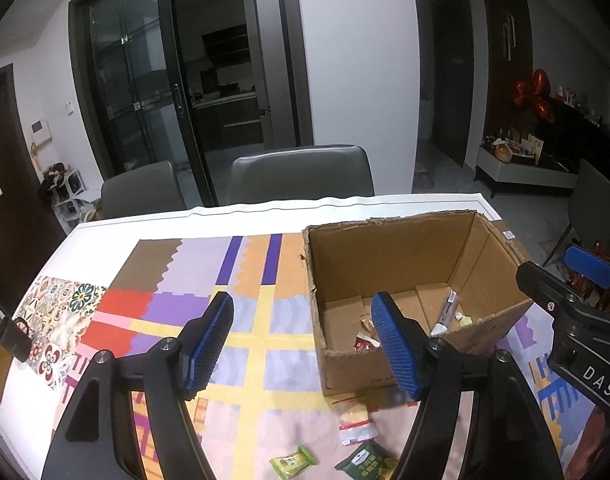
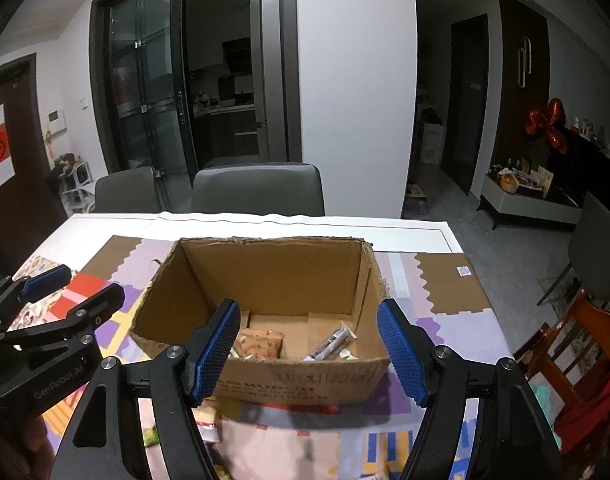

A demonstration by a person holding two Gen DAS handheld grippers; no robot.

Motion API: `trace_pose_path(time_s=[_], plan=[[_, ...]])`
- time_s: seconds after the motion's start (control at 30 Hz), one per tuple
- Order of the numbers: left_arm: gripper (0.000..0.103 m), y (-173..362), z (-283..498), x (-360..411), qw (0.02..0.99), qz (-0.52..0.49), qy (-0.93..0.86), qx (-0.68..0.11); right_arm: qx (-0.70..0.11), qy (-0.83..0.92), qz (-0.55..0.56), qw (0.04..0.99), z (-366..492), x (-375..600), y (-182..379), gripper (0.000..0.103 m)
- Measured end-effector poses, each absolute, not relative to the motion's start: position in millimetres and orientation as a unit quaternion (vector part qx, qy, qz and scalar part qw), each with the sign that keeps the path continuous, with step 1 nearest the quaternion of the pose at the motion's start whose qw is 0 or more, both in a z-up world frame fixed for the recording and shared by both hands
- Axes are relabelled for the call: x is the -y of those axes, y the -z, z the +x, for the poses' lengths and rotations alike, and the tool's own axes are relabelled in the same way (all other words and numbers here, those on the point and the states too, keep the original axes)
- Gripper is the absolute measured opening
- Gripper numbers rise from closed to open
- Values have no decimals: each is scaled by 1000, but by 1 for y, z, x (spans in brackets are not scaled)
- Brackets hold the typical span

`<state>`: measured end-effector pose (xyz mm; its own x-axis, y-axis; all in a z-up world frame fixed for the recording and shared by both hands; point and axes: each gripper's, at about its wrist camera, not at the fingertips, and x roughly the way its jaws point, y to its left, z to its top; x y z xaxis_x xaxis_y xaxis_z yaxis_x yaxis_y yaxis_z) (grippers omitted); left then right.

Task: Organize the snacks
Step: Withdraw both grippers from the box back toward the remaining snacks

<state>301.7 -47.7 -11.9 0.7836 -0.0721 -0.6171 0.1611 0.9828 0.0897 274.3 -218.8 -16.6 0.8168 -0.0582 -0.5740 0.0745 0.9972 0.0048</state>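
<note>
An open cardboard box [image 2: 265,280] sits on a patterned tablecloth [image 1: 249,336], holding a few wrapped snacks [image 2: 261,346]; the right gripper [image 2: 309,344] hangs just before the box's near wall, jaws wide and empty; the left gripper [image 1: 301,344] hovers beside the box, likewise wide and empty; loose green packets [image 1: 293,460] lie on the cloth in front of the box.

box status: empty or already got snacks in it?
Partly filled. The box stands upright, top open, with a few packets and a wrapped bar on its floor; most of the floor is bare.
</note>
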Motion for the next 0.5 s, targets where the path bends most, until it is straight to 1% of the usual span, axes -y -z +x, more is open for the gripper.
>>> trace_pose_path(time_s=[0.5], plan=[[71,11,276,41,942,76,63,-320,-295,34,11,955,247,213,12,72]])
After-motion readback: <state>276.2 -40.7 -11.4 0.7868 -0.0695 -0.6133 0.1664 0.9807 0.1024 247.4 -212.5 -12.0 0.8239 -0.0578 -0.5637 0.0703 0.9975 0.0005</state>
